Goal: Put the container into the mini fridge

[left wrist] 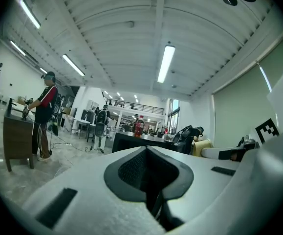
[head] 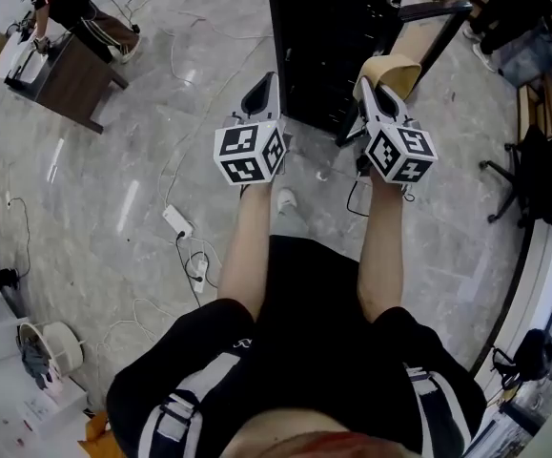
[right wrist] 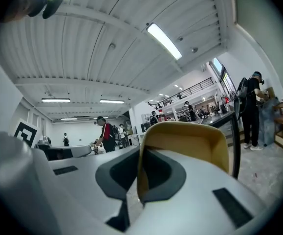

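Observation:
The container [head: 393, 71] is a tan, open-topped cup held up in the air. My right gripper [head: 372, 92] is shut on its rim. In the right gripper view the container [right wrist: 192, 140] fills the middle, its wall pinched between the jaws of the right gripper [right wrist: 139, 182]. The black mini fridge [head: 325, 44] stands on the floor just beyond both grippers, its door [head: 434, 10] swung open to the right. My left gripper [head: 260, 93] hovers to the left of the fridge's front, shut and empty. In its own view the left gripper [left wrist: 148, 155] points level at the fridge [left wrist: 131, 141].
A wooden desk [head: 64, 76] with a person [head: 75, 3] at it stands at the far left. A power strip [head: 177, 221] and loose cables lie on the marble floor at my left. An office chair [head: 535, 181] stands at the right. Boxes and a tape roll [head: 56, 343] lie at the lower left.

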A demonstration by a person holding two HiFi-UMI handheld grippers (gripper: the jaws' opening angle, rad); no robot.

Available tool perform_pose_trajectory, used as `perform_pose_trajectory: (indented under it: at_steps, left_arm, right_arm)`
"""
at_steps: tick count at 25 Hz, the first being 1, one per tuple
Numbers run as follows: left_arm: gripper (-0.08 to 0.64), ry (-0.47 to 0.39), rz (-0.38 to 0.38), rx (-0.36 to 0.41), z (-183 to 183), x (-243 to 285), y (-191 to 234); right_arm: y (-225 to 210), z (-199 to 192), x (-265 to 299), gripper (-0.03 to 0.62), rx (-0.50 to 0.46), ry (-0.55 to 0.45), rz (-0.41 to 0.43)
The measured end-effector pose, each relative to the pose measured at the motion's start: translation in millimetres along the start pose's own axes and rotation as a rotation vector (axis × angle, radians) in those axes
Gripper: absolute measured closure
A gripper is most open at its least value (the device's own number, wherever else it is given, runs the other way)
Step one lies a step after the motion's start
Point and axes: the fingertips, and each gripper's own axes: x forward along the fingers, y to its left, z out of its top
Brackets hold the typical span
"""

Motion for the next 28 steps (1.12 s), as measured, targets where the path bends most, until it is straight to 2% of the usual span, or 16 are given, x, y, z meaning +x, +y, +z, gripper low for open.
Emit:
perform_pose_trajectory:
  at_steps: [5, 9, 13, 19, 28]
  left_arm:
    - [0.554, 0.096, -0.025, -0.026, -24, 88, 26]
    - [0.554, 0.196, -0.046, -0.048, -60, 139, 53]
    - [0.554, 0.256, -0.065, -0.070, -86, 176, 75]
    - [0.554, 0.348, -0.069, -0.115, -134, 199, 83]
    - [0.554, 0.429, -0.038, -0.157, -174, 213, 93]
  right_arm:
    - [-42, -22, 70, 0.578, 0.048, 0.055, -0.021]
    - [-52, -58, 123, 0.578, 0.061, 0.135, -0.032]
    - [-57, -84, 160, 0.578, 0.054, 0.188, -0.041]
    - [-67, -129, 176, 0.578, 0.062, 0.300, -0.038]
    - [-84, -187, 194, 0.578, 0.029, 0.474, -0.025]
